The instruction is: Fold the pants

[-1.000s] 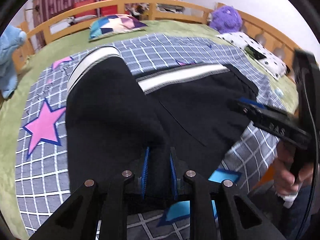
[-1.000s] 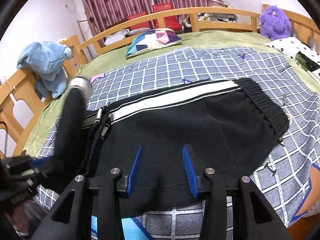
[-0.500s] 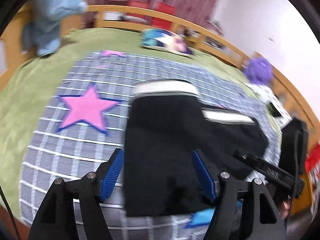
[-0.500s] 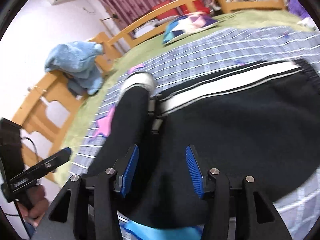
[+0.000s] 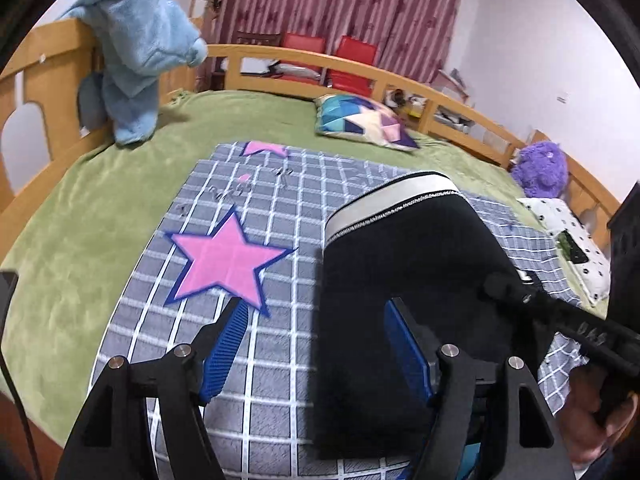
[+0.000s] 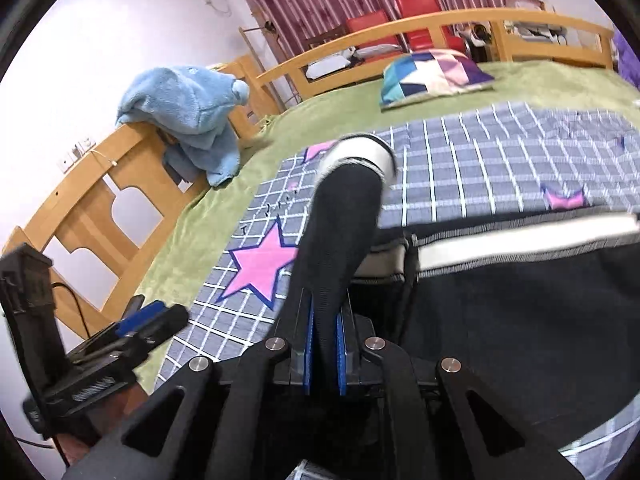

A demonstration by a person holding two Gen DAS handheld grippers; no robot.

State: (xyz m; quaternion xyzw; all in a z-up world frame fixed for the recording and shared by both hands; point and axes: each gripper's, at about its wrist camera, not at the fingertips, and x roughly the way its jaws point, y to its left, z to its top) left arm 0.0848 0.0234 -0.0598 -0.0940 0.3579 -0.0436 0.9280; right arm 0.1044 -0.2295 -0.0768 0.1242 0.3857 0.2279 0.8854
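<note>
Pants: we see the black pants with a white side stripe lying on the checked blanket, right of its big pink star.
Left gripper: our left gripper is spread wide, its right finger over the pants' edge, its left finger over the blanket beside the star.
Right gripper: our right gripper is pressed together, pinching a raised fold of the pants, right of the star.
Blanket: it lies on the green bed.
</note>
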